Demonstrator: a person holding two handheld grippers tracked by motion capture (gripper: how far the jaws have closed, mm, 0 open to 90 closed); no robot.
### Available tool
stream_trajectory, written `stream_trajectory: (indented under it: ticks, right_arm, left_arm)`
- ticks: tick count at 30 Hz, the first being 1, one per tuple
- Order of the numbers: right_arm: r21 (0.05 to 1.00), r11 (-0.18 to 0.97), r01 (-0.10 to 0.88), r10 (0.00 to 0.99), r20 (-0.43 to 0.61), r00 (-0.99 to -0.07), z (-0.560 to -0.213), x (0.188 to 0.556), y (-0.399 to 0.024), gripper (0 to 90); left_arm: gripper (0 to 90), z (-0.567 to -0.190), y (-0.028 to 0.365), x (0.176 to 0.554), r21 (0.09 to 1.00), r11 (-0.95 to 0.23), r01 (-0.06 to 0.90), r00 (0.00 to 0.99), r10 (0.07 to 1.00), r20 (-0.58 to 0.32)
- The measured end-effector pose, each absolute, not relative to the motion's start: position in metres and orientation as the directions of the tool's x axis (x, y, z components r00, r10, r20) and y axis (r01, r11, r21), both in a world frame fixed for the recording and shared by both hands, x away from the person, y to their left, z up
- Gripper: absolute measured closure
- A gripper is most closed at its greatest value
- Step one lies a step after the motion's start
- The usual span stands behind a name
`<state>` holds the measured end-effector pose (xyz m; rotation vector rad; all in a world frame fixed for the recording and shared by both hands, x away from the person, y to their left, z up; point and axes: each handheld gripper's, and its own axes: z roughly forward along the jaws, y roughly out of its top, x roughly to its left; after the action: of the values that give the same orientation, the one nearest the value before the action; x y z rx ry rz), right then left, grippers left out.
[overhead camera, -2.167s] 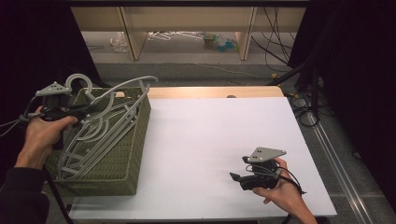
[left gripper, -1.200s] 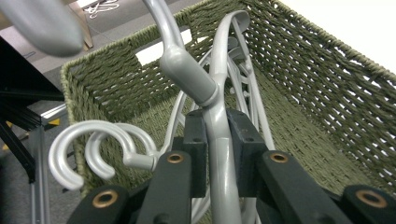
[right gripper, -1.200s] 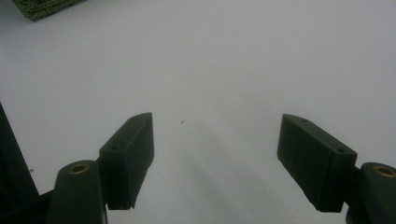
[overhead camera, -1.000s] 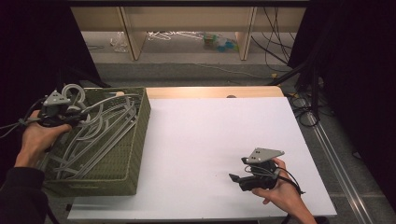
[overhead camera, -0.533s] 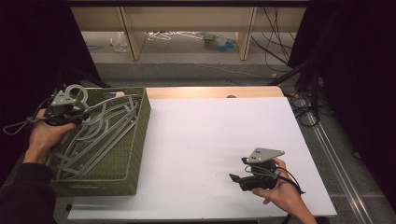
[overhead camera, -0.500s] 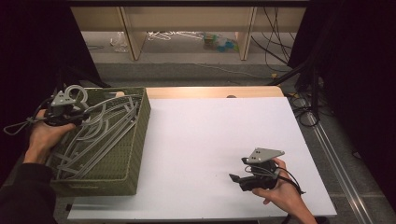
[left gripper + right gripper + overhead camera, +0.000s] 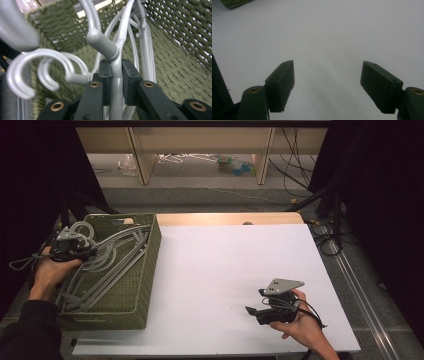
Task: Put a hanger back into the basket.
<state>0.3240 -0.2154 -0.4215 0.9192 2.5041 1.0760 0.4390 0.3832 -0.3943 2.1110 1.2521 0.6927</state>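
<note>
White table [image 7: 220,270] | one basket [image 7: 145,270] | left gripper [image 7: 115,75] jaws clamp hanger [image 7: 117,82] | right gripper [image 7: 328,82] jaws wide

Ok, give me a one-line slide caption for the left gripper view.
Left gripper jaws shut on a grey plastic hanger just below its hook, over the green woven basket.

Left gripper view: grey hanger [image 7: 115,75] clamped between jaws, its lower stem hidden behind them; blurred hook [image 7: 17,27] cut off at 10 o'clock. Right gripper view: green basket [image 7: 234,3] corner cropped at 11 o'clock.
</note>
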Motion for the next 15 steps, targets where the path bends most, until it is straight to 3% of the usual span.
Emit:
stream_trajectory:
  ticks: [15]
  right_arm:
    - [0.723,0.522,0.453,0.646,0.013,-0.764,-0.421,0.324,-0.215,28.4]
  left_arm:
    - [74.2,-0.410,0.380,0.443,0.670,-0.347,0.656,0.317,0.932,0.172]
